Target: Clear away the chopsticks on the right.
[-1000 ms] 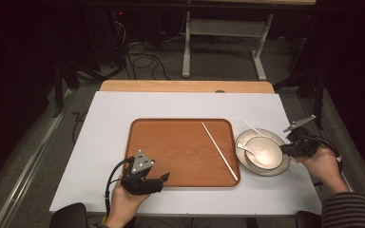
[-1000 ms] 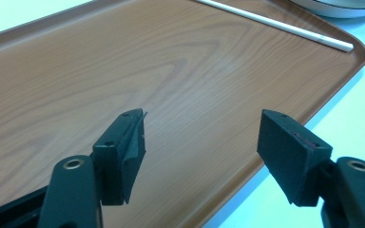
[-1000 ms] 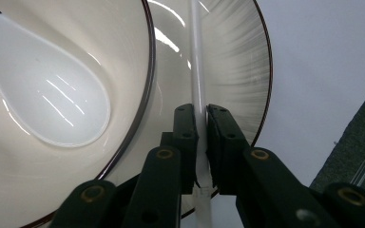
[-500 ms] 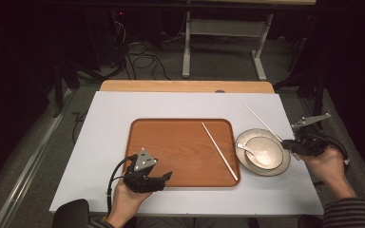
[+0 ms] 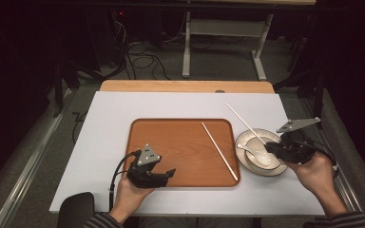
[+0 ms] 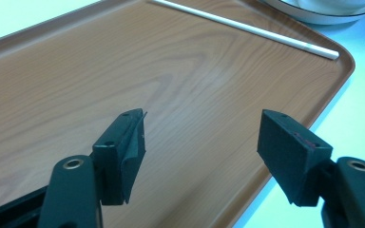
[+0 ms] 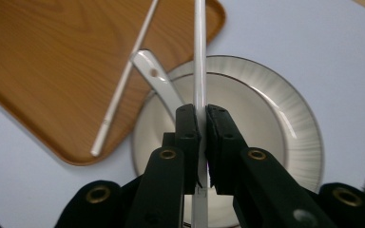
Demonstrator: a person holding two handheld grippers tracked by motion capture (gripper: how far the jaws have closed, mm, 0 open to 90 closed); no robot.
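Note:
My right gripper (image 5: 272,148) is shut on a white chopstick (image 5: 245,123), which slants up and away toward the back left above the plate (image 5: 275,167). In the right gripper view the jaws (image 7: 201,124) pinch that chopstick (image 7: 199,47) near its lower end, over the ribbed white plate (image 7: 285,118) and a white spoon (image 7: 156,76) lying in it. A second white chopstick (image 5: 219,151) lies diagonally on the right part of the brown wooden tray (image 5: 171,137). My left gripper (image 5: 167,174) hovers open over the tray's front left; its jaws (image 6: 202,142) stand wide apart above bare tray (image 6: 123,61).
The tray and plate sit on a white mat (image 5: 104,118) that covers the table, with a wooden strip (image 5: 185,86) along its far edge. The plate lies just right of the tray. Beyond the table are a dark floor, cables and a desk frame (image 5: 223,28).
My right gripper has raised the chopstick off the plate and shifted slightly left over it, so the stick now points farther back. The left gripper has hardly moved.

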